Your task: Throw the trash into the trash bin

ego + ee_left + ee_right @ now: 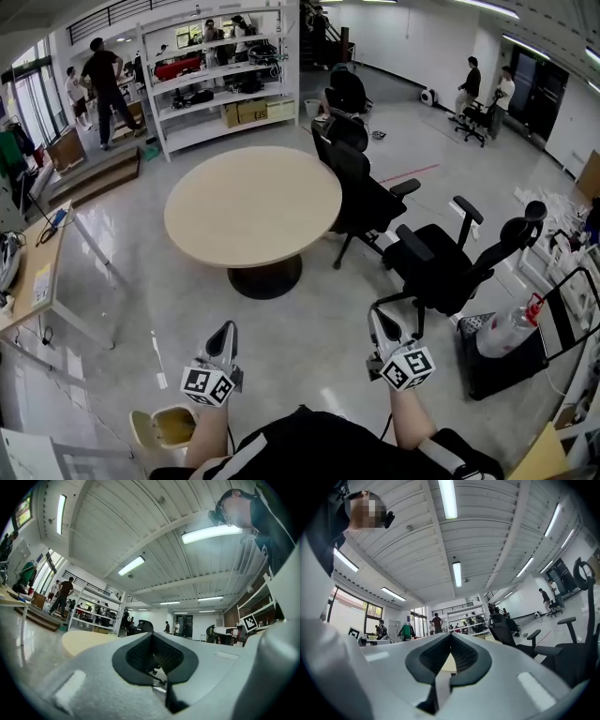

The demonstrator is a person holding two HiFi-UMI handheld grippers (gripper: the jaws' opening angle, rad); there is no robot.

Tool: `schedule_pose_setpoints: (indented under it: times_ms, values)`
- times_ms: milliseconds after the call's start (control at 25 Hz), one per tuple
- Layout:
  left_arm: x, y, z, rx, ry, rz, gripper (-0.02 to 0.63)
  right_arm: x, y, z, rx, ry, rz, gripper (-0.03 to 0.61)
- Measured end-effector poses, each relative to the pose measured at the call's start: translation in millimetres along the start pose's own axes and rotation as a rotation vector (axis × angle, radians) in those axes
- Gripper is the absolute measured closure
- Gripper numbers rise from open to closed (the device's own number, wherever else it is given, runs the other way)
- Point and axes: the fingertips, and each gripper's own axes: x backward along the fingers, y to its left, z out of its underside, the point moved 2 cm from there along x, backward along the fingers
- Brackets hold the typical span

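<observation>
Two claws sit nearest, one on each of my hands; my left claw [225, 330] is clenched on nothing, its jaws meeting at the tip; my right claw [377, 317] is clenched the same way, with nothing between its jaws; both point out over the grey floor [309, 328]; one trash bin [173, 427], pale with a yellowish inside, stands on that floor just beside my left forearm, behind the left claw; one round worktop [253, 206] lies ahead, well apart from both claws; two black chairs [441, 272] stand ahead of the right claw.
</observation>
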Motion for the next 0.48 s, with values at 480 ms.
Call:
schedule_pose_setpoints:
  times_ms: [480]
  values:
    - [-78,-106,26,0.035,0.014,0.155,0.614,97,-99,-29,0.012,-0.025,0.196,0.574]
